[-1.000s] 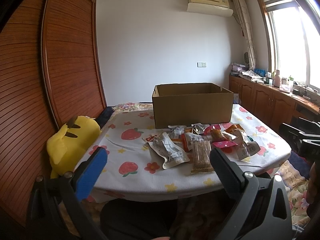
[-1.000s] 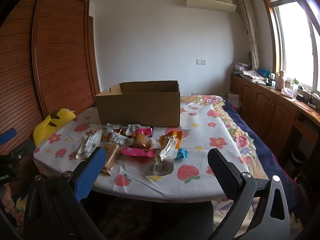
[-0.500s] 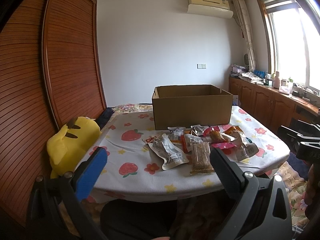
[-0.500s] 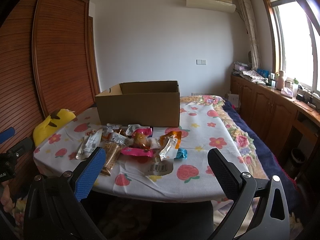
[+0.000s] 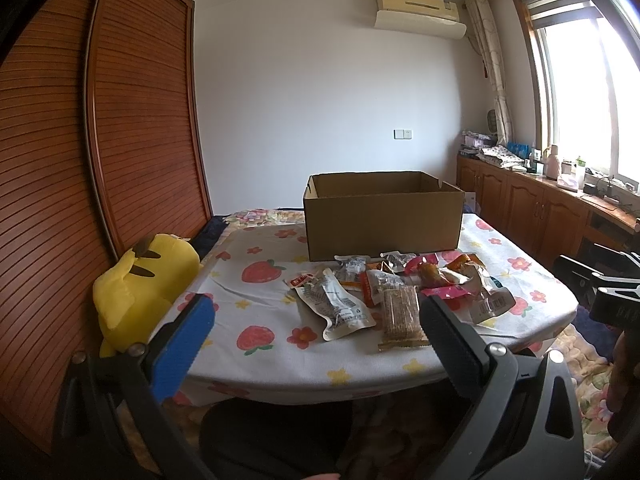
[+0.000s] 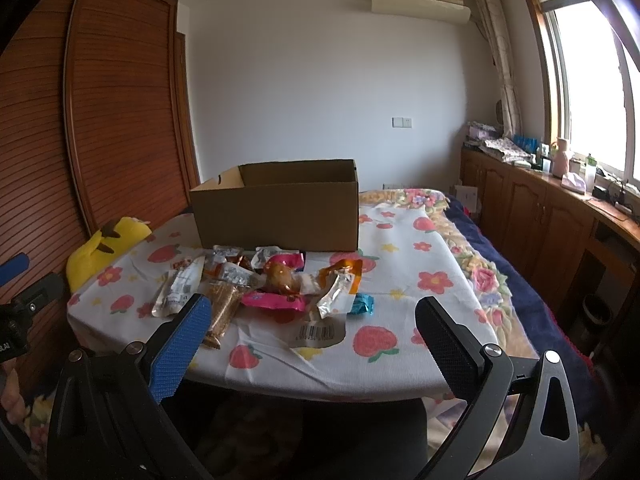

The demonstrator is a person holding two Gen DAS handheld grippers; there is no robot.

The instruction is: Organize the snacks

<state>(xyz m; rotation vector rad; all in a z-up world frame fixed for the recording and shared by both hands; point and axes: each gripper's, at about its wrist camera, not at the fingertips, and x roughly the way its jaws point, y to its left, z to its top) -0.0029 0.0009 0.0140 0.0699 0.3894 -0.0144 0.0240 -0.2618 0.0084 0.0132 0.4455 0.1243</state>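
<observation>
1. At far left, wooden slatted wardrobe doors run along the wall; a yellow plush toy sits betw. them and the table's left edge.
2. Left gripper hovers short of the near table edge, jaws spread wide, nothing betw. them; blue pad on its left finger, black on the right.
3. Table w/ strawberry-and-flower cloth carries all the snacks, piled loose in front of the box, none of them gripped.
4. Leftmost in the pile: white foil pouch lying flat, tilted. Just right of it, clear-wrapped cracker pack, nearest the near edge.
5. Behind those, small silver and orange packets, overlapping; can't tell exact count.
6. Cardboard box stands upright at the back of the table, open top, directly behind the pile; contents can't be seen.
7. Mid-right of the pile: pink wrapper w/ a brownish clear-wrapped item just behind it.
8. Further right: silver-orange pouch, a small blue packet touching its right side, a barcode label nearer the edge.
9. Right gripper also short of the near edge, jaws wide apart, empty.
10. Far right: wooden cabinets under the window, clutter on top.
</observation>
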